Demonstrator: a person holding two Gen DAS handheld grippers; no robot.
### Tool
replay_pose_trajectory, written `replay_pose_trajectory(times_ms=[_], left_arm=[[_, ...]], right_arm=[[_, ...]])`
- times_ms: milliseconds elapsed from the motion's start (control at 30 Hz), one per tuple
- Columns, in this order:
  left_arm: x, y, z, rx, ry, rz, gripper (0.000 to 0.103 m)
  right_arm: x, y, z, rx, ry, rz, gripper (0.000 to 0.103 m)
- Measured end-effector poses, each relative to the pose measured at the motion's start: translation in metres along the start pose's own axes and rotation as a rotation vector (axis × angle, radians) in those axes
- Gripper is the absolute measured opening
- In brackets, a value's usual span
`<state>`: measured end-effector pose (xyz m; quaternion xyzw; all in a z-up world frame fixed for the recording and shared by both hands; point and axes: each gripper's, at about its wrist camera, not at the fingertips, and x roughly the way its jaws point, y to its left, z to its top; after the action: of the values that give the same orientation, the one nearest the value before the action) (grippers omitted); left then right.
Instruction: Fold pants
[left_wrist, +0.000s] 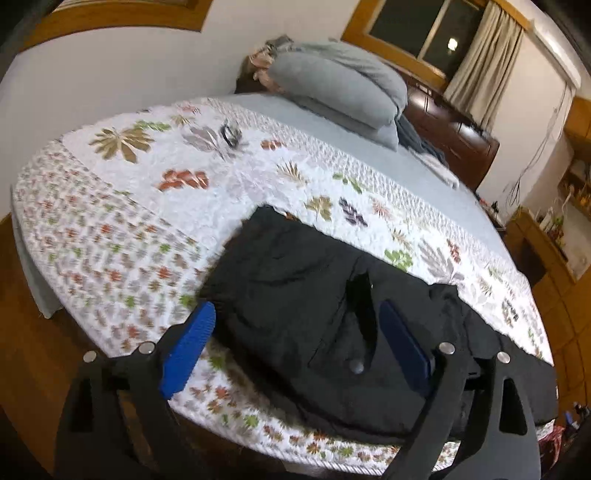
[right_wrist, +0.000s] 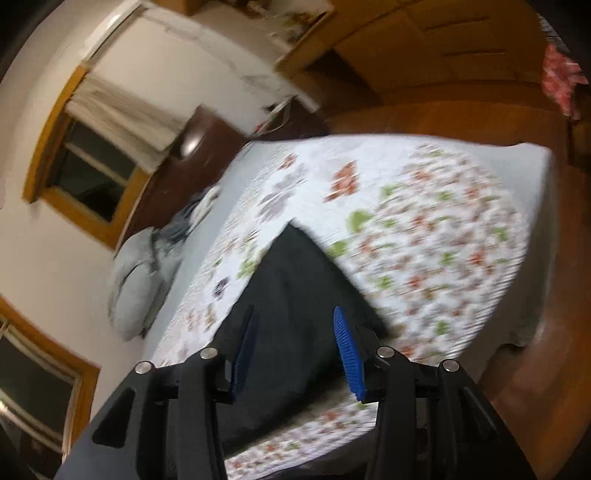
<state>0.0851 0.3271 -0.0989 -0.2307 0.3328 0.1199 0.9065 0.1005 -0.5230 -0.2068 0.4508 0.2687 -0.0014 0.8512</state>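
Hovering wide apart, left gripper (left_wrist: 299, 339) holds nothing; black pants (left_wrist: 317, 302) lie folded on floral quilt (left_wrist: 147, 229), 6 o'clock. Right view: right gripper (right_wrist: 295, 350) part-open, empty, pants at 6. Fold looks abt done; maybe another left.

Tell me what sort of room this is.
Most likely a home bedroom: a bed under a floral quilt, grey pillows stacked at its head, and a curtained window behind. Black pants lie on the quilt.
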Motion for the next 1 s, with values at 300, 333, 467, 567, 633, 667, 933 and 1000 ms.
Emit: replay_pose_trajectory(times_ms=[300, 333, 467, 567, 633, 667, 933, 1000], left_arm=[[0.069, 0.018, -0.014, -0.034, 0.195, 0.127, 0.093], [0.069, 0.021, -0.015, -0.048, 0.195, 0.119, 0.093], [0.063, 0.029, -0.017, -0.090, 0.178, 0.094, 0.093], [0.050, 0.028, -0.017, -0.133, 0.107, 0.038, 0.093], [0.047, 0.026, -0.017, -0.161, 0.098, -0.001, 0.093], [0.048, 0.022, -0.018, -0.156, 0.107, 0.006, 0.095], [0.054, 0.015, -0.017, -0.151, 0.129, 0.052, 0.096], [0.055, 0.014, -0.017, -0.151, 0.133, 0.057, 0.097]], right_arm=[[0.056, -0.022, -0.002, 0.040, 0.110, -0.019, 0.035], [0.047, -0.023, 0.000, 0.050, 0.082, 0.005, 0.038], [0.011, -0.038, -0.002, 0.103, -0.023, 0.041, 0.057], [0.003, -0.061, -0.009, 0.172, -0.025, 0.053, 0.059], [0.006, -0.072, -0.013, 0.203, -0.014, 0.060, 0.064], [0.007, -0.076, -0.015, 0.219, -0.013, 0.068, 0.068], [0.044, -0.085, -0.028, 0.289, 0.027, 0.150, 0.076], [0.050, -0.085, -0.028, 0.291, 0.030, 0.161, 0.076]])
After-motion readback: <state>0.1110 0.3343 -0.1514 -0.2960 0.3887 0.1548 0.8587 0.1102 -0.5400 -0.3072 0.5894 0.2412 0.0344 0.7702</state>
